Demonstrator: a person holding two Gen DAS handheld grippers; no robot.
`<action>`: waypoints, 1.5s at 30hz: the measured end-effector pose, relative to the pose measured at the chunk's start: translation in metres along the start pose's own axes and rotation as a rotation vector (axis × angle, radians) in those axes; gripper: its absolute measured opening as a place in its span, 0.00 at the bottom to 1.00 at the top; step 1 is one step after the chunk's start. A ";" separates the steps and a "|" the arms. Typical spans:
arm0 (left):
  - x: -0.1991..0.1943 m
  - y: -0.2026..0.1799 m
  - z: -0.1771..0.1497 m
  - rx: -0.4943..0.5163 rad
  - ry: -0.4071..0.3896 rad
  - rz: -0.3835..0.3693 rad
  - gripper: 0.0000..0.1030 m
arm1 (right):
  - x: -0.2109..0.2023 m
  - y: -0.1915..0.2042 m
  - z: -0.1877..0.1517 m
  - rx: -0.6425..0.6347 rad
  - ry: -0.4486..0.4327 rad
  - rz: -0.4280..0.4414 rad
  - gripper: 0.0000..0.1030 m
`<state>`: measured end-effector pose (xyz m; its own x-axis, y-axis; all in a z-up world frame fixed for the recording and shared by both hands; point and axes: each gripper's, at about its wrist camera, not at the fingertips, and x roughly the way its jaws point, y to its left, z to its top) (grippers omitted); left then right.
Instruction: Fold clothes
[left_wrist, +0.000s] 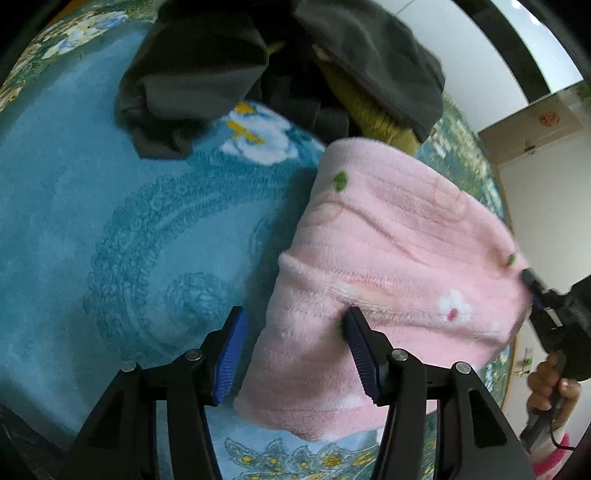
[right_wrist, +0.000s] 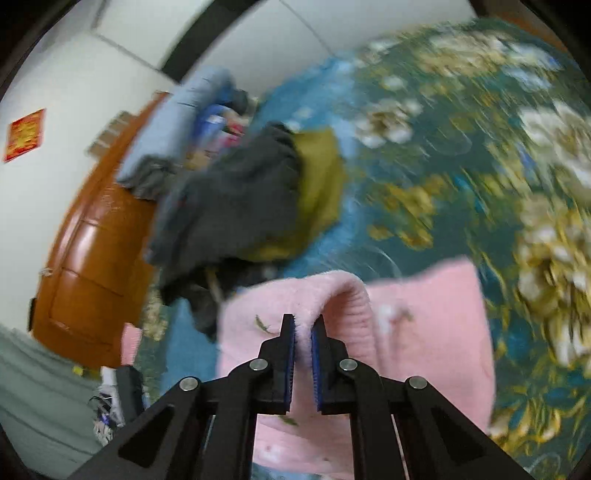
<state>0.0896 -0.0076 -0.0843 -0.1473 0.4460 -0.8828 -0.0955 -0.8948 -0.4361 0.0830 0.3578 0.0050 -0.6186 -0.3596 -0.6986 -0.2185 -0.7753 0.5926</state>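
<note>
A blue floral blanket (left_wrist: 110, 221) is covering the bed and filling most of both views. On it, a pink fleece garment (left_wrist: 399, 266) is lying folded over itself, its lower edge reaching toward the left wrist camera. Beyond the pink fleece garment, a heap of dark grey clothes (left_wrist: 229, 74) is resting on the blanket, with an olive-yellow garment (left_wrist: 369, 110) tucked among the grey folds.

No container is showing in either view.

The left gripper (left_wrist: 293, 354) is hovering with its jaws spread wide, one blue pad over the blanket and the other sitting against the pink fleece garment, gripping nothing. The right gripper (right_wrist: 303, 350) is pinching a raised fold of the pink fleece garment (right_wrist: 406, 332) between jaws drawn narrow.

Only the left wrist view is showing a hand (left_wrist: 554, 391) gripping the right gripper's handle, to the right of the pink fleece garment. Only the right wrist view is showing an orange-brown wooden cabinet (right_wrist: 92, 266) and a red paper (right_wrist: 25, 134) on the white wall, both left of the pink fleece garment and past the dark heap; that view is blurred.
</note>
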 end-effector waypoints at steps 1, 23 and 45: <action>0.002 0.000 0.000 0.000 0.010 0.002 0.54 | 0.004 -0.004 -0.002 0.003 0.011 -0.013 0.09; 0.006 0.006 -0.001 -0.033 0.016 -0.029 0.54 | 0.060 -0.045 -0.014 0.025 0.130 -0.046 0.50; 0.018 -0.026 -0.004 0.109 0.067 -0.074 0.54 | -0.017 -0.061 -0.003 0.138 0.089 -0.035 0.22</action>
<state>0.0937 0.0235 -0.0900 -0.0697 0.5053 -0.8601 -0.2110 -0.8502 -0.4824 0.1090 0.4096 -0.0198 -0.5406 -0.3831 -0.7489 -0.3441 -0.7117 0.6125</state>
